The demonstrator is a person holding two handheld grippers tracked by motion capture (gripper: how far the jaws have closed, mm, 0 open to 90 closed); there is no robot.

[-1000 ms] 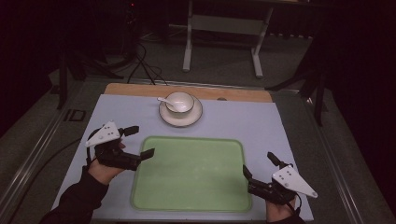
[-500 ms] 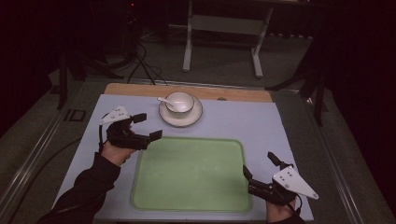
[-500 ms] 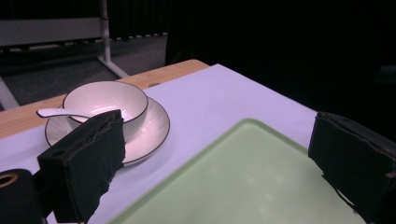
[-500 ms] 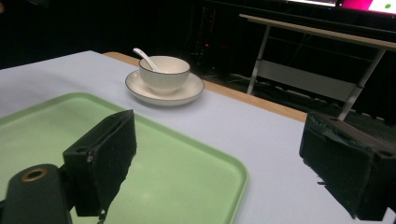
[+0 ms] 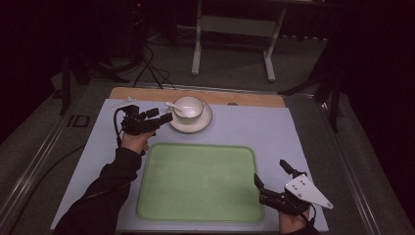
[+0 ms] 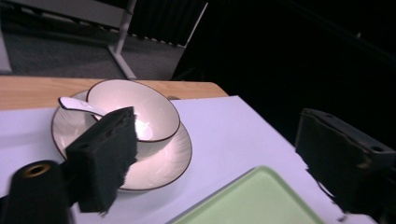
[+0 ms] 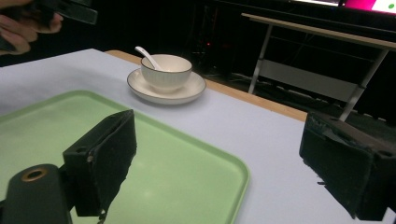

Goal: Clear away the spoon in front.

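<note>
Left gripper (image 5: 164,117), foam-padded fingers narrowing around nothing, nears the glossy round bowl (image 5: 188,107) on its saucer (image 5: 201,122).

Bowl (image 5: 188,107) w/ spoon (image 5: 172,105) on saucer (image 5: 195,124), behind tray (image 5: 195,181); left tongs (image 5: 164,117) beside saucer

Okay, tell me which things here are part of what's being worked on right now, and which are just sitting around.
In the job:
left gripper, jaws apart, just been closing a little, nothing between them, reaching toward the saucer
bowl
spoon in the bowl
saucer under the bowl

Lying about:
green tray, bare
right gripper, open, at the tray's near right corner
</note>
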